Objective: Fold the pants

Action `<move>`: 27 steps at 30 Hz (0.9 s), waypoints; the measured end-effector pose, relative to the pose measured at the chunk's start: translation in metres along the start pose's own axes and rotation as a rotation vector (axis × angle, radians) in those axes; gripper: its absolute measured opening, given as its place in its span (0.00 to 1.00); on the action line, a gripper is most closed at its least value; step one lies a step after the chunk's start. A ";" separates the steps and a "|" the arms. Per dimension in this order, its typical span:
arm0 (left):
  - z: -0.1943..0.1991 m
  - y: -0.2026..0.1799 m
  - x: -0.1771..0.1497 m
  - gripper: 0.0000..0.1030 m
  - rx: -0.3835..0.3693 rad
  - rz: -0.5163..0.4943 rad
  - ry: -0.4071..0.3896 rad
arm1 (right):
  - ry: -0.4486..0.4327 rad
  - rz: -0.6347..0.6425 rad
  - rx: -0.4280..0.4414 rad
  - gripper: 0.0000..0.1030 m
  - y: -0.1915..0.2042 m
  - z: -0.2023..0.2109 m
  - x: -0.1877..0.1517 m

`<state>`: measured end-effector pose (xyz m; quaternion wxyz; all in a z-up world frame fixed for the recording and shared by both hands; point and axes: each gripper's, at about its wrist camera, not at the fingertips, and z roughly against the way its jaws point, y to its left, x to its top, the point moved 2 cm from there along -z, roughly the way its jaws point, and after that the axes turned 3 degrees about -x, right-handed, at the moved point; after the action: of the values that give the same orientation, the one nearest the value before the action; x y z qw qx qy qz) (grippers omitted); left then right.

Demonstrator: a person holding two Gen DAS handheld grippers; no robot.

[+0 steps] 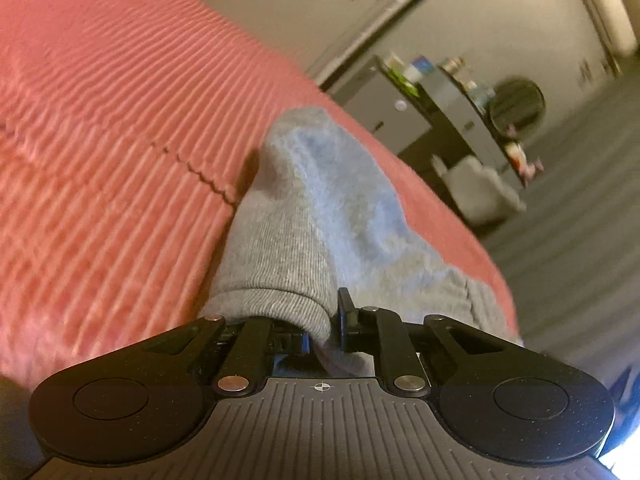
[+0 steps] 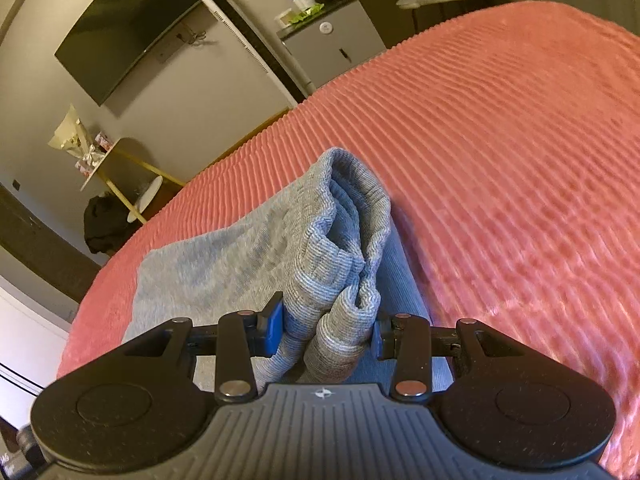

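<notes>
Fingers of the left gripper (image 1: 325, 326) are pinched on a ribbed cuff of the grey pants (image 1: 316, 216), which trail off toward 12 o'clock over the pink ribbed bedspread (image 1: 104, 128); the right gripper (image 2: 326, 330) clamps a bunched ribbed hem, with the flat body of the pants at its 10 o'clock. This looks like the carry of a fold. Next, both ends likely need laying over evenly, then releasing.

Pink ribbed bedspread (image 2: 500, 140) covers bed; grey pants (image 2: 224, 256) lie on it
</notes>
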<state>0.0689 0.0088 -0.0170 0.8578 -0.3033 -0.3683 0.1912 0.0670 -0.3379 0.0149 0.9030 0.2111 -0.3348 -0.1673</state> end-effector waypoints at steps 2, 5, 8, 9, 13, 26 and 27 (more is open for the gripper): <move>-0.007 0.001 -0.005 0.20 0.038 -0.019 0.030 | -0.004 0.005 0.001 0.39 -0.005 -0.001 -0.003; -0.020 0.005 -0.014 0.32 0.121 -0.034 0.067 | 0.003 0.047 -0.039 0.39 -0.012 -0.012 -0.009; -0.015 -0.001 -0.012 0.40 0.154 -0.066 0.060 | -0.007 0.151 -0.108 0.50 -0.013 -0.024 -0.017; -0.009 -0.006 -0.009 0.43 0.170 -0.078 0.044 | -0.020 0.194 -0.124 0.51 -0.011 -0.023 -0.018; 0.019 -0.009 0.004 0.46 0.148 -0.098 0.041 | -0.031 0.215 -0.110 0.66 -0.014 -0.015 -0.008; -0.020 0.016 0.065 0.80 0.079 -0.131 0.156 | 0.169 0.128 0.100 0.91 -0.042 -0.062 0.030; -0.038 0.021 0.067 0.80 0.045 -0.130 0.208 | 0.197 0.107 0.122 0.94 -0.046 -0.071 0.033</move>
<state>0.1392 0.0464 -0.0174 0.9086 -0.2778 -0.2915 0.1110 0.1315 -0.3728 -0.0386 0.9245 0.2631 -0.2650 -0.0766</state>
